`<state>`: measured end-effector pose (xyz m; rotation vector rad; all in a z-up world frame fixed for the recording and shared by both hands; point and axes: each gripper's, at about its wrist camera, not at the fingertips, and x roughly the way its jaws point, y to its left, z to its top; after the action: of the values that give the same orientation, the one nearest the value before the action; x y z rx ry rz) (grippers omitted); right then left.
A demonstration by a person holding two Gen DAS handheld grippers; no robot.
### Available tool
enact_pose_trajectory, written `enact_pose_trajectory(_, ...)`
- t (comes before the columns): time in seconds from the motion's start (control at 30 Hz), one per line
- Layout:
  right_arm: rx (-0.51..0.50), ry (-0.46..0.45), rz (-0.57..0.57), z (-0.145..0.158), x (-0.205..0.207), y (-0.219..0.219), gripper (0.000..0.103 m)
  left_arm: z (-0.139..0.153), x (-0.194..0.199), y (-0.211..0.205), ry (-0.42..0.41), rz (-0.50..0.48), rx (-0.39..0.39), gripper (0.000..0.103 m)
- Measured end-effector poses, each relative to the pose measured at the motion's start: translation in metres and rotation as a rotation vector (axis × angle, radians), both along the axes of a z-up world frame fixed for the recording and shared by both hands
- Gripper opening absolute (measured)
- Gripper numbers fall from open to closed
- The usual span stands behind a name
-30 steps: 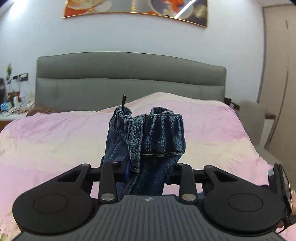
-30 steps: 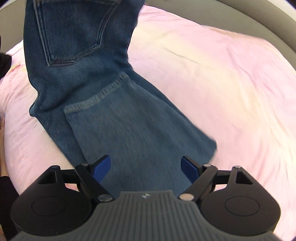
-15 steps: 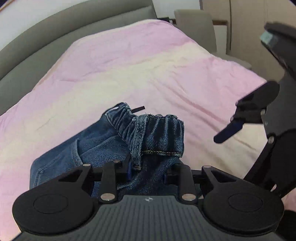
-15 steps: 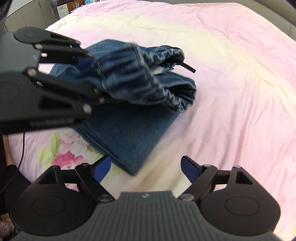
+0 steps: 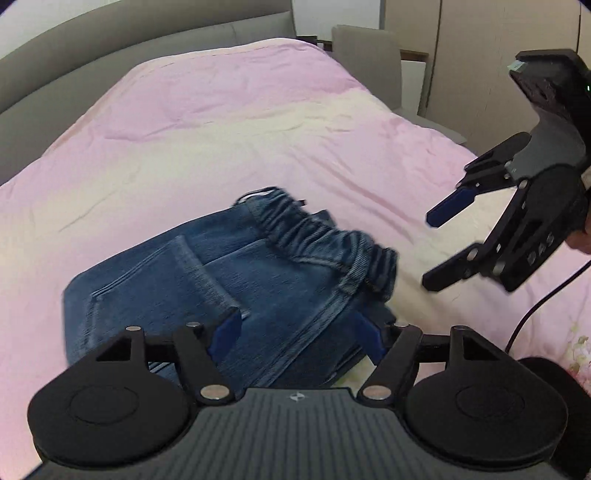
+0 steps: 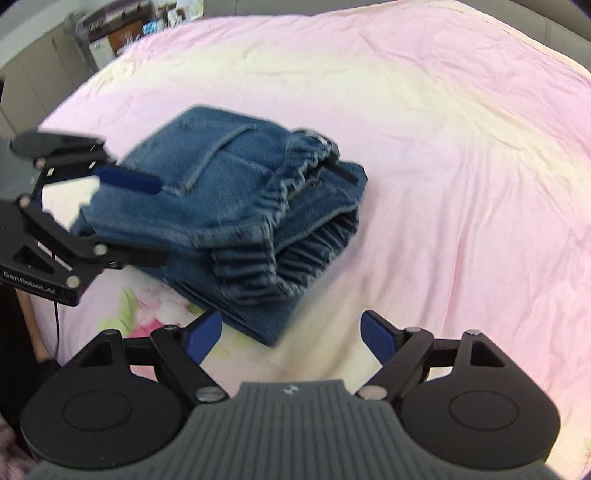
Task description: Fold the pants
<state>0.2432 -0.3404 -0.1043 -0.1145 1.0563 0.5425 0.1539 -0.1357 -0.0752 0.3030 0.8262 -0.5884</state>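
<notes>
- Folded jeans (image 6: 236, 206) are lying mid-frame on the pink bedspread (image 6: 461, 147), elastic waistband on top.
- Left gripper (image 5: 295, 328) has just been opening; its jaws are gaping over the denim, pads clear.
- Right gripper (image 6: 291, 332) is hovering open, nothing between its jaws.
- Grey headboard (image 5: 110, 48) is showing upper left; cluttered nightstand (image 6: 122, 29) too.
- "GenRobot.AI" is reading on the left gripper's side.

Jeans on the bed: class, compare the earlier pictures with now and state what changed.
The left gripper carried the jeans waistband down onto the folded legs; its jaws have just been opening, letting go. The right gripper stayed open and empty, and the pink bedspread is unchanged.
</notes>
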Motion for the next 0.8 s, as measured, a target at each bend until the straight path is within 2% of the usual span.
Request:
enact_pose_trajectory(0.1,0.078,-0.001,-0.062,0.012,0.006,0.008,0.078,-0.004,-0.003,0.042,-0.007,0.069,0.075,0.082)
enact_pose_trajectory(0.27,0.149,0.032,-0.159,0.008,0.034,0.034,0.070,-0.030,-0.011,0.108,0.062,0.203,0.136,0.084)
enact_pose_trajectory(0.37,0.155,0.066,-0.212,-0.003,0.052,0.048,0.068,-0.049,-0.013,0.130,0.135,0.255,0.113,0.086)
enact_pose_trajectory(0.47,0.142,0.104,-0.280,-0.017,0.069,0.050,0.064,-0.064,-0.016,0.139,0.164,0.284,0.085,0.085)
enact_pose_trajectory(0.5,0.147,0.126,-0.301,-0.023,0.074,0.051,0.061,-0.068,-0.015,0.140,0.169,0.295,0.076,0.082)
enact_pose_trajectory(0.53,0.159,0.153,-0.325,-0.029,0.079,0.050,0.049,-0.072,-0.013,0.141,0.176,0.311,0.076,0.070)
enact_pose_trajectory(0.57,0.188,0.184,-0.347,-0.035,0.082,0.048,0.039,-0.075,-0.011,0.143,0.192,0.333,0.084,0.061)
enact_pose_trajectory(0.6,0.223,0.207,-0.360,-0.037,0.083,0.047,0.031,-0.076,-0.011,0.147,0.215,0.329,0.055,0.055)
enact_pose_trajectory(0.63,0.235,0.212,-0.373,-0.034,0.082,0.046,0.030,-0.076,-0.011,0.150,0.227,0.325,0.025,0.046)
enact_pose_trajectory(0.7,0.194,0.149,-0.330,-0.021,0.076,0.054,0.024,-0.072,-0.012,0.153,0.216,0.329,0.027,0.037)
enact_pose_trajectory(0.8,0.140,0.009,-0.219,0.013,0.056,0.069,0.007,-0.066,-0.014,0.161,0.219,0.355,0.030,0.029)
